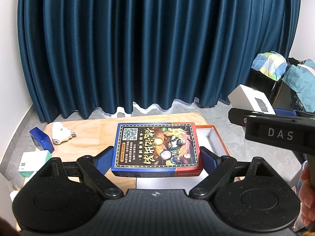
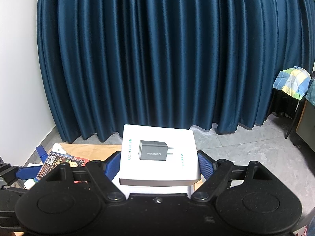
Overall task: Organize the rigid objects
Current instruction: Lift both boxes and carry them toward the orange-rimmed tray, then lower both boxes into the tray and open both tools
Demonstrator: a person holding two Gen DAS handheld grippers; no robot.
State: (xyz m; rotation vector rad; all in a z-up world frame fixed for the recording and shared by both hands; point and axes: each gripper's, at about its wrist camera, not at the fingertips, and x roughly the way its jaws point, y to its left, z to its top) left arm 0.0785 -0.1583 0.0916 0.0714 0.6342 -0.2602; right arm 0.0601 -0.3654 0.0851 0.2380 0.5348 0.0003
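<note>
The left tool (image 1: 156,157) angles downward, its blue pads (image 1: 105,157) spread wide and clamped on a card box (image 1: 157,147). The right tool (image 2: 159,165) tilts down likewise, pads (image 2: 204,166) gripping a white charger box (image 2: 159,153). A hand (image 1: 307,194) shows at the right edge of the left wrist view.

Setting: room in a home, likely a bedroom or spare room. Evidence: full-length dark blue curtain (image 1: 153,49) spanning the wall at 12 o'clock, its hem reaching a grey marbled tile floor (image 1: 226,122); plain white wall (image 2: 17,78) at 9 o'clock; low light-wood table (image 1: 94,135) at 6 o'clock; checked cloth (image 1: 269,64) and heaped clothing (image 1: 301,78) draped over dark furniture at 3 o'clock.
</note>
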